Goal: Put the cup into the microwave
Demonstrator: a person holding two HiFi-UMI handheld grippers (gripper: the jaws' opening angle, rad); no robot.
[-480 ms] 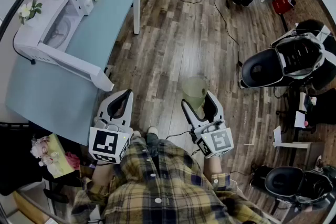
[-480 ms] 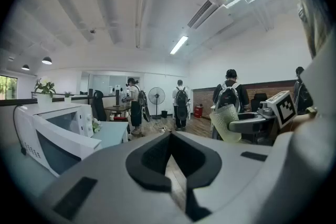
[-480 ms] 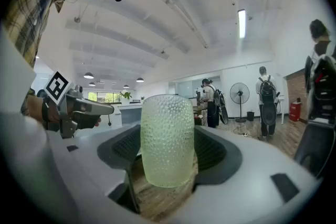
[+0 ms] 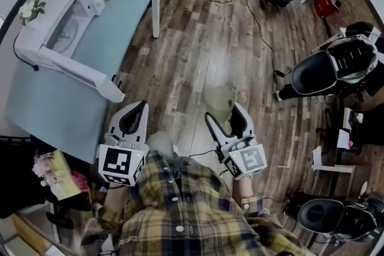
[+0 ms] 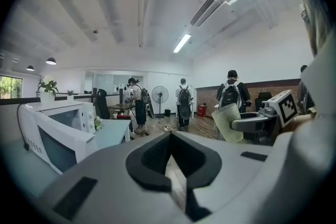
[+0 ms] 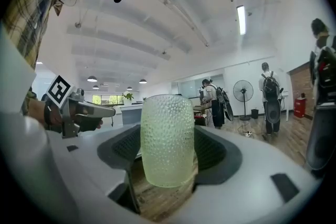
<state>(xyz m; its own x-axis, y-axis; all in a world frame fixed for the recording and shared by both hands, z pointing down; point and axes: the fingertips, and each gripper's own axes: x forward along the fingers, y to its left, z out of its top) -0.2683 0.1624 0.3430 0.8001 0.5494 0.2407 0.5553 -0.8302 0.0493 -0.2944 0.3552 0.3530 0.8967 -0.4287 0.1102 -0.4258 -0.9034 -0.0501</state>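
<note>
Currently, a pale green translucent cup [image 6: 167, 134] with a dimpled, pebbled wall and a slightly tapered cylindrical shape is pinched upright between the jaws of the right gripper [image 4: 223, 114]. The black ribbed pads [image 6: 212, 152] are pressed against both of its sides, and its base is set low between them. The jaws are spread wide around the cup's body, and the rim is seen above the grey plastic shell. The left gripper [image 4: 141, 107] is seen with its jaws pressed together at the tips. A diamond-shaped gap is left behind the tips between the black pads, and nothing is held there. Each gripper is fitted with a cube bearing black-and-white square markers [image 4: 123, 163]. The boxy white microwave [image 4: 66, 27] is placed on a smooth light blue rectangular table [image 4: 123, 12] at the upper left of the head view, with its long white door [image 4: 78, 72] swung open. The cup is held over the grey-brown wood-plank floor [image 4: 198, 51], to the right of the table and well apart from the microwave. A yellow-and-dark plaid shirt [image 4: 180, 216] is seen at the bottom of the head view. The left gripper is held nearer the table's edge than the right one.
</note>
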